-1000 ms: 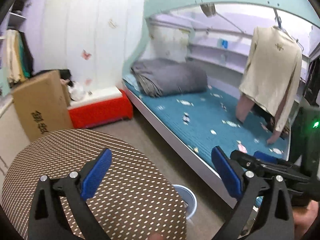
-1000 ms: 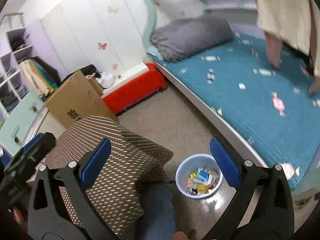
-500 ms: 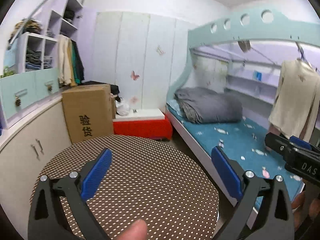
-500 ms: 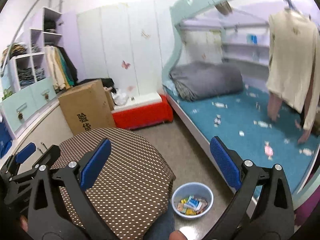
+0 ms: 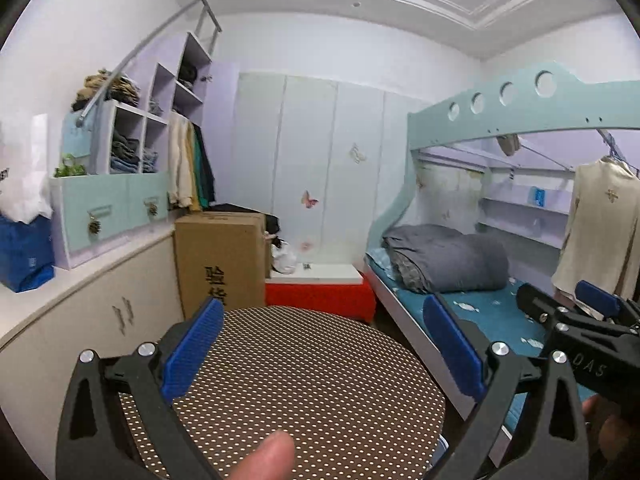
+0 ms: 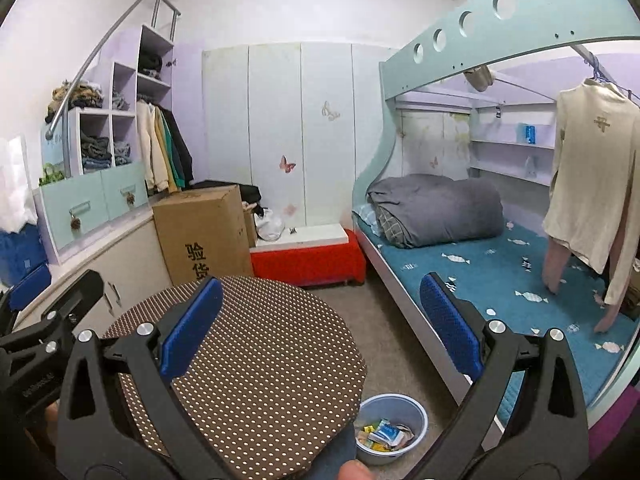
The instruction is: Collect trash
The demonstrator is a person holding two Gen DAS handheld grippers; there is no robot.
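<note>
Both grippers [image 5: 320,356] [image 6: 316,330] wide, empty. Your wrappers [image 6: 530,297] lie flat on the bed [image 6: 480,280]; pads may snag fabric, or miss the bin [image 6: 416,408].

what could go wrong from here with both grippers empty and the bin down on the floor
1. The wrappers lie spread across the blue mattress, while the basin sits on the floor partly tucked under the dotted table; a drop from the bed side may miss it.
2. The hanging cream shirt drapes over the mattress and may snag the right gripper.
3. The left gripper faces the room, away from any wrapper.
</note>
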